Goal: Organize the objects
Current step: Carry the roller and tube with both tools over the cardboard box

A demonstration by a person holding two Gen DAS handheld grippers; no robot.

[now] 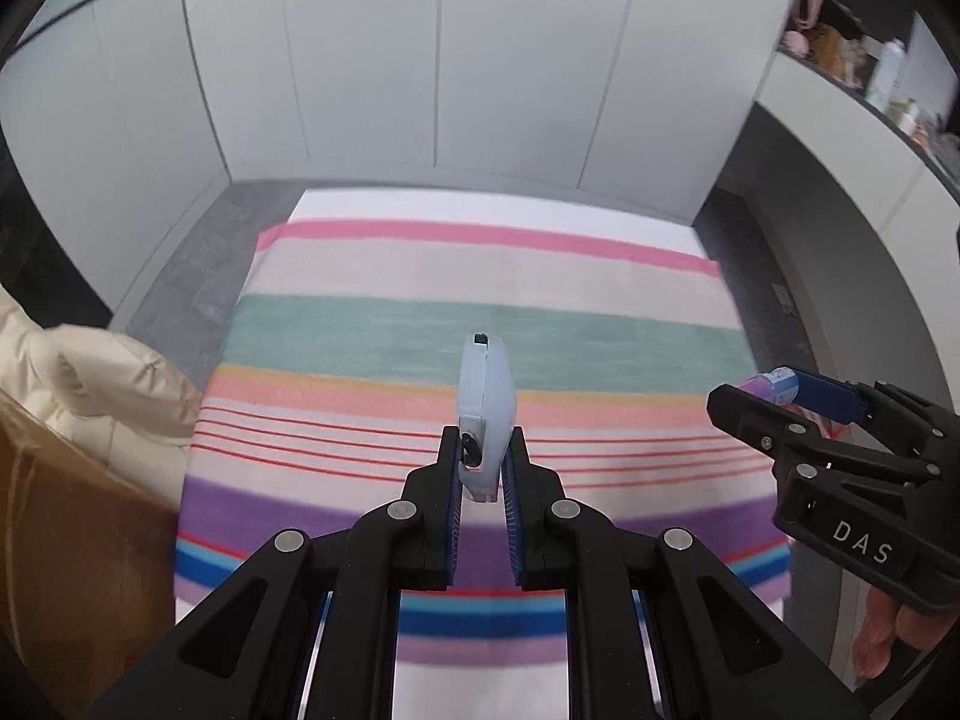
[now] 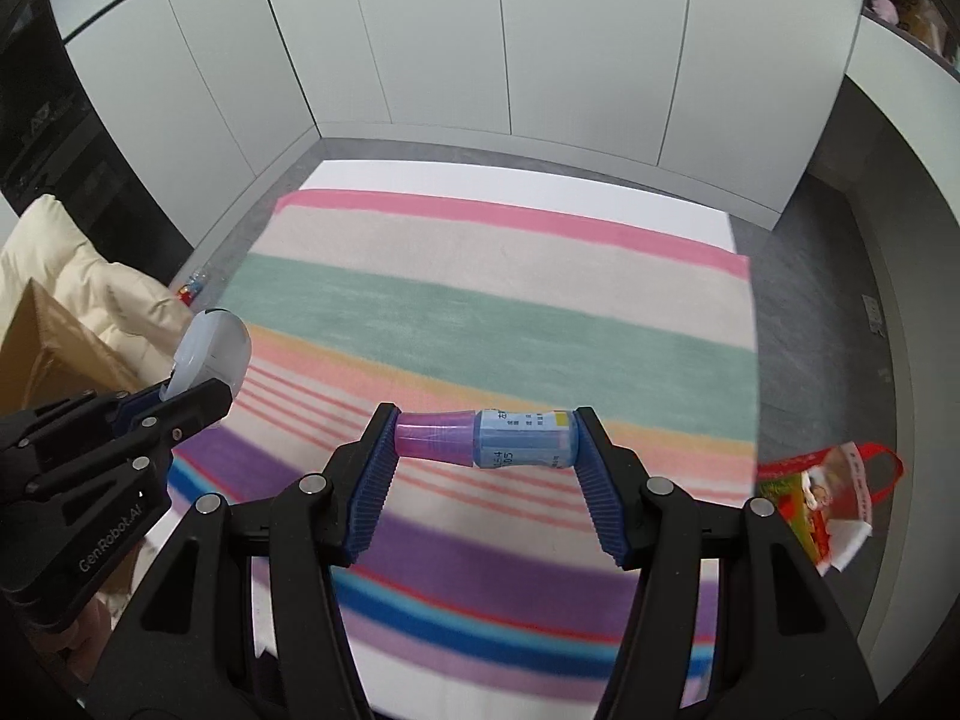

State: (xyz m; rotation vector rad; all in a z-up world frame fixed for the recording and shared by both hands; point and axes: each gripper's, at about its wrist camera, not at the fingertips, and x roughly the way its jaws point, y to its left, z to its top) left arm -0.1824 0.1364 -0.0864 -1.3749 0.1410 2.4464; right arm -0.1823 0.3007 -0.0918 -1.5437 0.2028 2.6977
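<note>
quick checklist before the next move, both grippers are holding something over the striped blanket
1. Left gripper grip on the pale blue flat gadget: ok, jaws shut on its lower end, gadget standing up between them.
2. Right gripper grip on the small bottle: ok, held end to end, purple cap on one pad, base on the other.
3. Bottle lying crosswise, not slipping: cannot tell, only its two ends are pinched.
4. Grippers apart from each other: ok, a clear gap shows in both views.
5. Striped blanket free below for setting down: ok.
6. Where the items should go: cannot tell; a cardboard box sits at the left.
</note>
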